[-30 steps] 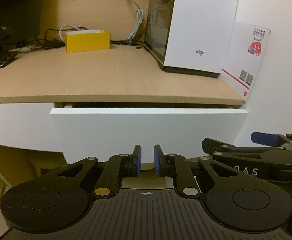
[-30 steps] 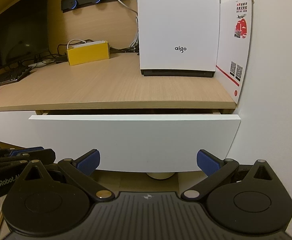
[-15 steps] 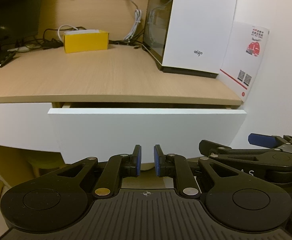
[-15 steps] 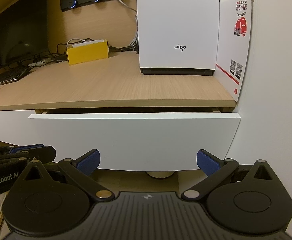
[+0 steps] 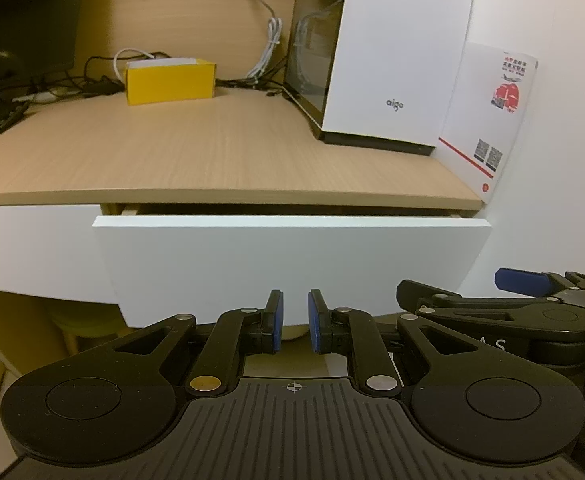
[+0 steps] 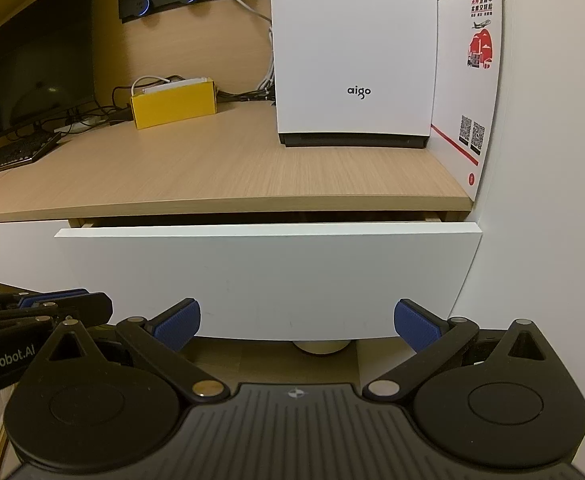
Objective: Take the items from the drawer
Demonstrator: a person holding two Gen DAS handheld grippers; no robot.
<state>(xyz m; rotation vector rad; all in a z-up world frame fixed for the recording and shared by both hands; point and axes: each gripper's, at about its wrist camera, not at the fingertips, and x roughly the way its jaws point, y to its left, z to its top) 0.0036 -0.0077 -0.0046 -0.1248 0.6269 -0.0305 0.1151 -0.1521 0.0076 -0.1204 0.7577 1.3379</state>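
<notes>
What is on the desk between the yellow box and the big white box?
Just cables and bare desk; the left wrist view shows it best.

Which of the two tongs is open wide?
The right tongs: their blue pads stand far apart before the white drawer front. The left tongs leave only a narrow gap and hold nothing.

A pale wood desk (image 6: 220, 168) is spanning the middle of the frame, butting against a white wall (image 6: 552, 160) at the right. A wood-toned back panel (image 6: 196, 44) is rising behind it at upper centre. Warm, dim light is falling across everything; what seems to be light flooring (image 6: 268, 364) is showing below.
</notes>
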